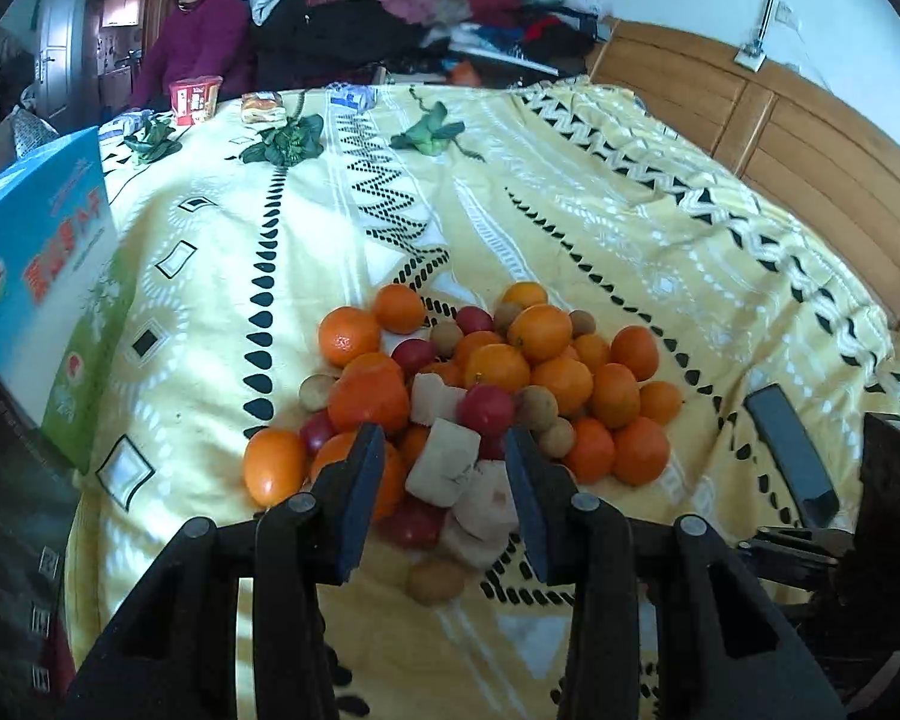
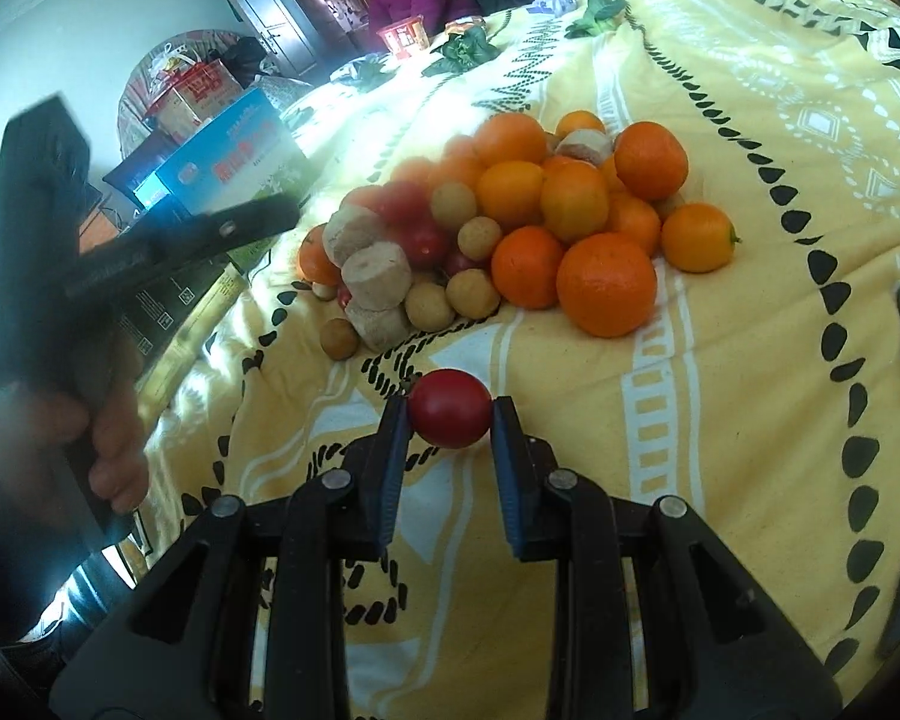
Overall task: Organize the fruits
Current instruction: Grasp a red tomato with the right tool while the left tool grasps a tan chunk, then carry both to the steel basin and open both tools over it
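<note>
A pile of fruit (image 1: pixel 498 372) lies on the yellow patterned bedspread (image 1: pixel 570 210): oranges, red cherry tomatoes, small tan longans and pale beige cut chunks. My left gripper (image 1: pixel 444 450) is open, its fingers standing either side of a beige chunk (image 1: pixel 444 462) at the pile's near edge. My right gripper (image 2: pixel 450 408) is shut on a red cherry tomato (image 2: pixel 450 408), held just above the spread in front of the pile (image 2: pixel 540 222). The left gripper's body and the hand that holds it (image 2: pixel 90 276) show at the left of the right wrist view.
A blue and green box (image 1: pixel 48 276) stands at the left of the pile. Leafy greens (image 1: pixel 288 144), a red cup (image 1: pixel 195 99) and snack packs lie at the far edge, where a person (image 1: pixel 198 30) sits. A wooden headboard (image 1: pixel 780 138) runs along the right.
</note>
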A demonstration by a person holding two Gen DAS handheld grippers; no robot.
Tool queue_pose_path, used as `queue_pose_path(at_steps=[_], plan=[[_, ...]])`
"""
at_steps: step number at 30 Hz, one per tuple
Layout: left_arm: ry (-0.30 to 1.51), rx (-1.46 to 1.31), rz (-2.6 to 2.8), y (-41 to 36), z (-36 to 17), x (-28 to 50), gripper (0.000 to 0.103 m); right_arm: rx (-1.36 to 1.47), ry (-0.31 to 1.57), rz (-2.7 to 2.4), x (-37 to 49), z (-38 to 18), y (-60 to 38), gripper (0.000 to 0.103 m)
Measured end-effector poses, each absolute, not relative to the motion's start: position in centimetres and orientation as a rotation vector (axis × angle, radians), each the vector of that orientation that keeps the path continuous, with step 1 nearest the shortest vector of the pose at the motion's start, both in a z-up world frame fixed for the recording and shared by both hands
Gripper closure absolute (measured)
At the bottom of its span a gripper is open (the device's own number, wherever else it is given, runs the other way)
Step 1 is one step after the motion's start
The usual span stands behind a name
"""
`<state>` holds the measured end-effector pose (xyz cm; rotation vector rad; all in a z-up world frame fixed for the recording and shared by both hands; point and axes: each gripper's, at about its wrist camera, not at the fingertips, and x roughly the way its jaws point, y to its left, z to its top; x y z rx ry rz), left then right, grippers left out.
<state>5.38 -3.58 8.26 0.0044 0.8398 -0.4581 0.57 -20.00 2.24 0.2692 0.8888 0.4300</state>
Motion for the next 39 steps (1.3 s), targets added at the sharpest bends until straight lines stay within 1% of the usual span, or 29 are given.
queue_pose_path(at_steps=[3,10,11,12,17,22,29,34,39], plan=[[0.865,0.04,-0.464,-4.6,7.4,6.2,0.06,0.279,0.883,0.429,0.6,2.2,-20.4,0.075],[0.85,0.146,-0.472,-6.2,6.5,6.1,0.061,0.295,0.885,0.43,0.7,1.9,-20.6,0.075],[0.853,0.165,-0.472,-6.4,6.4,6.1,0.072,0.293,0.884,0.431,0.7,2.0,-20.6,0.075],[0.857,0.191,-0.462,-6.6,6.1,6.0,0.079,0.294,0.882,0.431,0.7,2.0,-20.6,0.075],[0.829,0.167,-0.459,-5.8,7.4,5.0,0.082,0.287,0.863,0.424,0.6,2.7,-20.6,0.075],[0.757,0.101,-0.429,-3.8,11.4,2.8,0.082,0.263,0.827,0.429,0.2,4.4,-19.9,0.075],[0.662,0.01,-0.299,2.3,17.1,-1.2,0.082,0.17,0.751,0.472,-0.4,9.1,-16.2,0.075],[0.578,-0.057,-0.158,9.7,21.1,-4.1,0.082,0.092,0.683,0.55,-0.8,13.2,-11.7,0.075],[0.529,-0.137,0.025,18.5,23.0,-7.3,0.082,0.014,0.626,0.669,-1.4,17.0,-4.8,0.075]])
